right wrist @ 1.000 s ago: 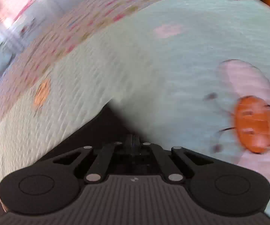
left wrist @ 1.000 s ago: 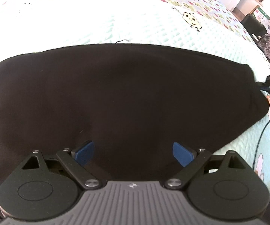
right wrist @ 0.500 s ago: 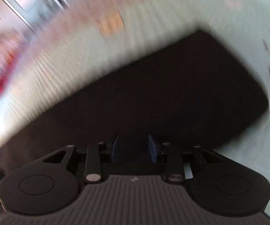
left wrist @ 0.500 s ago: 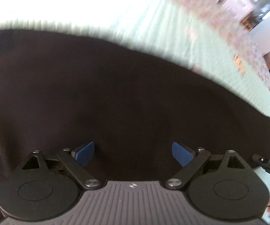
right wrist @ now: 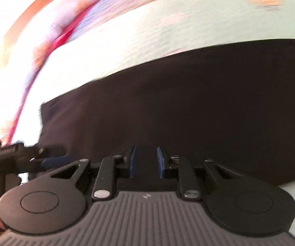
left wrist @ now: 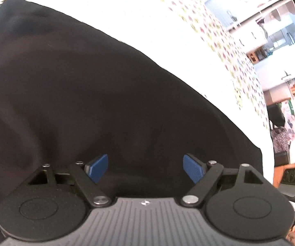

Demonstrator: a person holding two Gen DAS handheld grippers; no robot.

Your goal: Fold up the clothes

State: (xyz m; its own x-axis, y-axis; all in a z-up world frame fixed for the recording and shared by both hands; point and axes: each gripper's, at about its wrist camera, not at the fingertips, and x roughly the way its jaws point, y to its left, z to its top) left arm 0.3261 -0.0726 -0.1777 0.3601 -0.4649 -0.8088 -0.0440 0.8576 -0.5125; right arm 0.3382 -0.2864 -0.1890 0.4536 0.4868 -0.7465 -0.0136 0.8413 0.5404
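Black garment (left wrist: pixel 110 94) spread flat on the bed (right wrist: pixel 167 41). Left gripper (left wrist: pixel 145 167) spread wide above the cloth, holding nothing; right gripper (right wrist: pixel 145 158) narrowly parted, empty. Best to pinch matching corners squarely, then lift evenly, avoiding wrinkles.

Black garment (left wrist: pixel 110 94) lies flat on the bedspread (left wrist: pixel 167 26), nothing stacked on it, so room above is free. Left gripper (left wrist: pixel 145 168) has its blue pads spread wide with only cloth between. Right gripper (right wrist: pixel 145 161) has a narrow gap, pads apart. Other gripper sits at the garment's left corner in the right wrist view. Far side is blurred, probably pillows.
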